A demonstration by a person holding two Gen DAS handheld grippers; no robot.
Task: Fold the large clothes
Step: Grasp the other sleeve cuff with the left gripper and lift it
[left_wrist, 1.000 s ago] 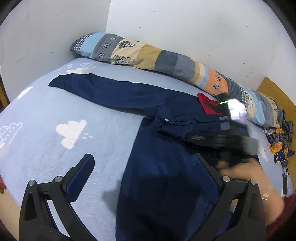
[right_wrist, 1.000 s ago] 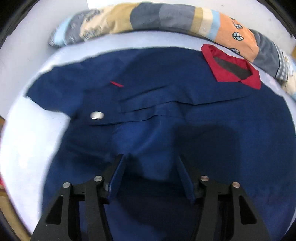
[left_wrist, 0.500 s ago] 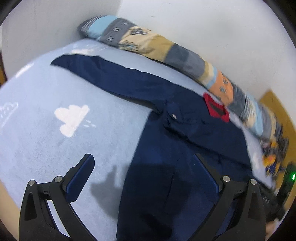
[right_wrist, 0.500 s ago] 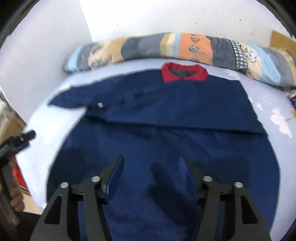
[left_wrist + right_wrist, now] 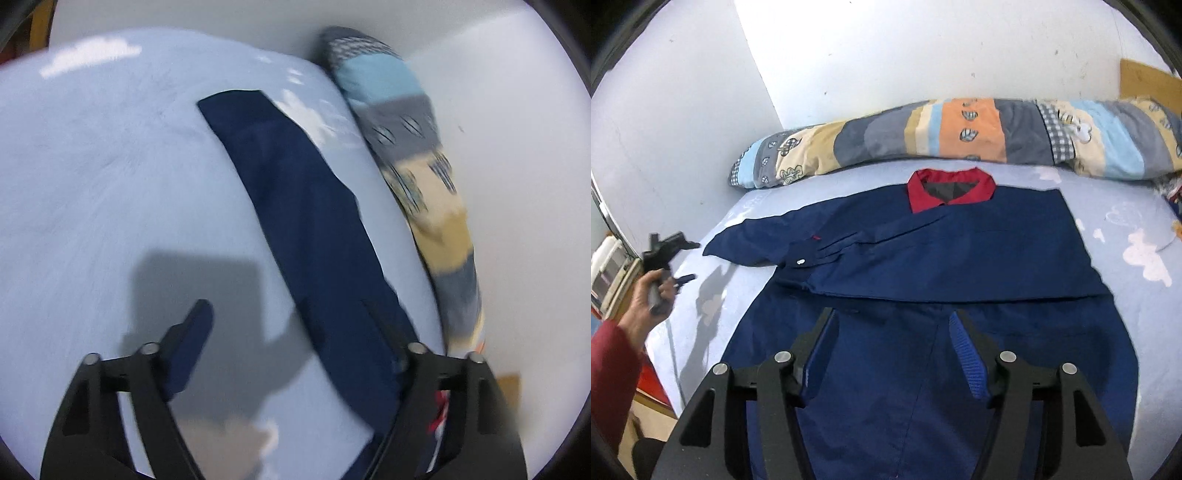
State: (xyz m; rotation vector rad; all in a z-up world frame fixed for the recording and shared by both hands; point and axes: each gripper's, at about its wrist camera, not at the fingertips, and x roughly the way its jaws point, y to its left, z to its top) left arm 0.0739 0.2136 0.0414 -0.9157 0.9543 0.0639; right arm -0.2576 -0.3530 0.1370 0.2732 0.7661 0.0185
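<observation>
A large navy blue coat [image 5: 960,258] with a red collar [image 5: 951,188] lies flat on the light blue bed. One sleeve is folded across its chest. The other sleeve [image 5: 306,221] stretches out to the left toward the wall. My left gripper [image 5: 284,314] is open and empty, hovering above that outstretched sleeve; it also shows at the left edge of the right wrist view [image 5: 670,251]. My right gripper [image 5: 892,321] is open and empty above the lower part of the coat.
A long patchwork bolster [image 5: 960,136] lies along the white wall behind the coat; it also shows in the left wrist view [image 5: 417,166]. The bed sheet [image 5: 92,166] has white cloud prints. A wooden board [image 5: 1145,85] stands at the far right.
My left gripper has swung left, away from the coat's body, and now looks along the outstretched sleeve. My right gripper has pulled back and up from the chest, so the whole coat shows.
</observation>
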